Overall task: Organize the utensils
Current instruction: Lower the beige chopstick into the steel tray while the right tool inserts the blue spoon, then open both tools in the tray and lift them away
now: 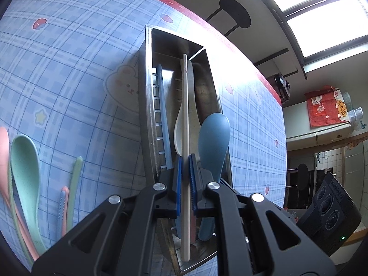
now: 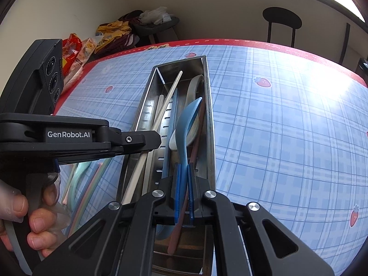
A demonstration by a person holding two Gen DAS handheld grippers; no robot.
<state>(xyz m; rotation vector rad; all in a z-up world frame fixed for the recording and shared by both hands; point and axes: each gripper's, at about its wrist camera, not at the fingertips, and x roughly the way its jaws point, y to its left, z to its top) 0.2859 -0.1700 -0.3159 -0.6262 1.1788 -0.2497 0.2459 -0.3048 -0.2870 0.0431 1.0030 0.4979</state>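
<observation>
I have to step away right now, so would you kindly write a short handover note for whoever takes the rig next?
Left gripper: shut on a cream chopstick, over the metal tray.
Right gripper: shut on the blue spoon by its handle, over the same tray.
Done: a white spoon, a blue chopstick and a pink chopstick lie in the tray.
Left: release both pieces into the tray, then fetch the green spoon and the loose chopsticks on the tablecloth.

from here my own left gripper point(image 2: 158, 141) hides the white chopstick's point(image 2: 170, 92) middle, and the picture's edge crops the pink spoon point(image 1: 2, 151).
</observation>
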